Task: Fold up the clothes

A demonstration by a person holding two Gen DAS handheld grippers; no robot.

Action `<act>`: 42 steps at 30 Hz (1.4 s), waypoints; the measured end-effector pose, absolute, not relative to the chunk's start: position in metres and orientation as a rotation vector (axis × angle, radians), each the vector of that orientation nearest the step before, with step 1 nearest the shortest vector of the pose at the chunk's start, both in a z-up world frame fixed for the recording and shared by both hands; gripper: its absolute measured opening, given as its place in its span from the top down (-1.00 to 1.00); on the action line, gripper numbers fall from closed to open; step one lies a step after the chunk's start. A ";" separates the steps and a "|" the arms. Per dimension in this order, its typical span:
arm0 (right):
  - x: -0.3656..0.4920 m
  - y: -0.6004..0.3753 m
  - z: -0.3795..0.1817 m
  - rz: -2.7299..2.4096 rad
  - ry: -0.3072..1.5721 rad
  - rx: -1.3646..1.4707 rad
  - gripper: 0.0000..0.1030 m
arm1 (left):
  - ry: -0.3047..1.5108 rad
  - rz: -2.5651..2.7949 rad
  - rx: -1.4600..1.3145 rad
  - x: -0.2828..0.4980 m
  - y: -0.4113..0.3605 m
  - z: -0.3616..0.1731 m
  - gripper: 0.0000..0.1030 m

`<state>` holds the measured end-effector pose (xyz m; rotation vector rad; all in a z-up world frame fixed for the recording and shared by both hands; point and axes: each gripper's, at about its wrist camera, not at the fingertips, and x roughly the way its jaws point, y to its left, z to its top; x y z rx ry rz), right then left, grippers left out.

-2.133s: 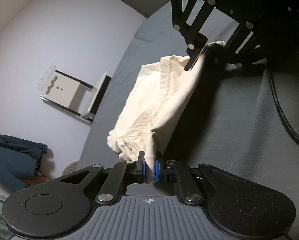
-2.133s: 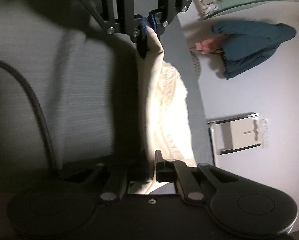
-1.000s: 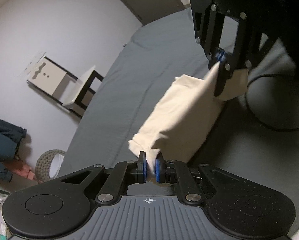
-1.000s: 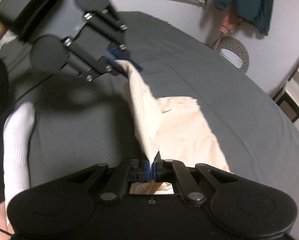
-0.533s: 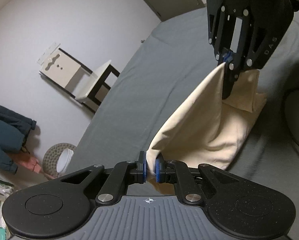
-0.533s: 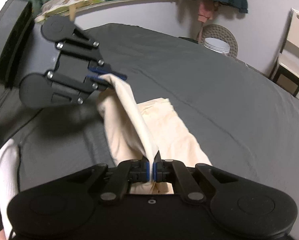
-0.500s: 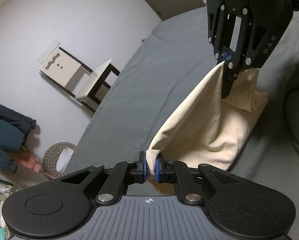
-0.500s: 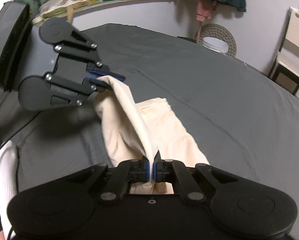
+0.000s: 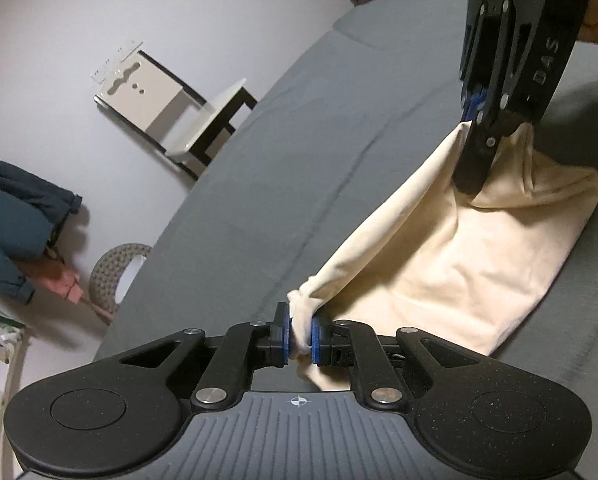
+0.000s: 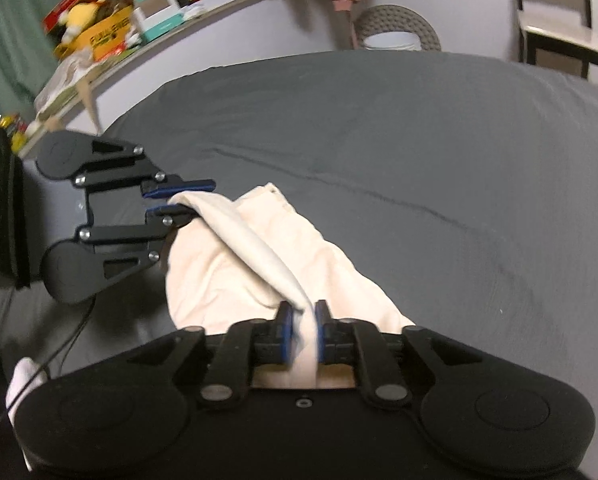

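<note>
Two grippers held your cream cotton garment (image 9: 439, 248) at frame centre above the grey bed (image 9: 283, 168): left gripper (image 9: 299, 336) and right gripper (image 10: 302, 330) fingers pinched its upper edge.

The right gripper (image 10: 302, 330) pinches a fold of the cream garment (image 10: 259, 264) between its blue pads; the left gripper (image 10: 179, 200) has the far end; the rest lies on the grey bedsheet (image 10: 439, 160).

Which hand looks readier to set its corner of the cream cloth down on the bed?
Probably the left gripper: it lies low beside the cream cloth on the bed. The right gripper holds its corner raised.
</note>
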<state>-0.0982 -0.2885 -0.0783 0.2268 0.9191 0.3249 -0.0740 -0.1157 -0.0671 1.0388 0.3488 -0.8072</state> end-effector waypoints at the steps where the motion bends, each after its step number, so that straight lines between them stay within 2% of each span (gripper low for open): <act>1: -0.097 -0.291 -0.081 0.324 0.918 0.237 0.64 | 0.352 -0.797 1.048 -0.074 -0.117 -0.070 0.80; 4: -0.098 -0.299 -0.082 0.313 0.912 0.283 0.52 | 0.354 -0.771 1.049 -0.075 -0.123 -0.074 0.79; 7: -0.097 -0.307 -0.085 0.315 0.902 0.361 0.52 | 0.339 -0.754 1.032 -0.076 -0.126 -0.073 0.79; 9: -0.097 -0.312 -0.089 0.317 0.909 0.425 0.54 | 0.332 -0.742 1.021 -0.077 -0.127 -0.073 0.66; 11: -0.097 -0.315 -0.093 0.298 0.919 0.450 0.71 | 0.320 -0.716 1.019 -0.078 -0.126 -0.072 0.22; 12: -0.097 -0.316 -0.094 0.288 0.922 0.453 0.71 | 0.317 -0.700 1.013 -0.077 -0.125 -0.071 0.06; 13: -0.096 -0.317 -0.095 0.280 0.926 0.458 0.71 | 0.313 -0.686 0.998 -0.076 -0.122 -0.068 -0.26; 14: -0.096 -0.318 -0.096 0.273 0.928 0.466 0.71 | 0.312 -0.674 0.980 -0.074 -0.120 -0.065 -0.38; 18: -0.094 -0.325 -0.101 0.242 0.929 0.518 0.68 | 0.356 -0.709 0.851 -0.068 -0.104 -0.048 -0.39; 22: -0.096 -0.337 -0.104 0.264 0.944 0.606 0.43 | 0.323 -0.863 0.784 -0.085 -0.092 -0.042 -0.39; 24: -0.097 -0.341 -0.108 0.273 0.948 0.655 0.43 | 0.294 -0.958 0.816 -0.098 -0.094 -0.044 -0.39; 27: -0.096 -0.345 -0.113 0.268 0.945 0.709 0.56 | 0.302 -1.029 0.888 -0.110 -0.103 -0.054 -0.39; 28: -0.095 -0.347 -0.114 0.258 0.940 0.718 0.74 | 0.314 -1.044 0.907 -0.113 -0.106 -0.058 -0.39; 31: -0.094 -0.348 -0.110 0.223 0.903 0.708 0.85 | 0.385 -1.044 0.939 -0.111 -0.108 -0.072 -0.39; 36: -0.088 -0.347 -0.109 0.174 0.842 0.674 0.91 | 0.467 -1.022 0.905 -0.106 -0.106 -0.077 -0.39; 42: -0.080 -0.347 -0.123 0.159 0.844 0.656 0.92 | 0.485 -1.009 0.900 -0.109 -0.108 -0.072 -0.39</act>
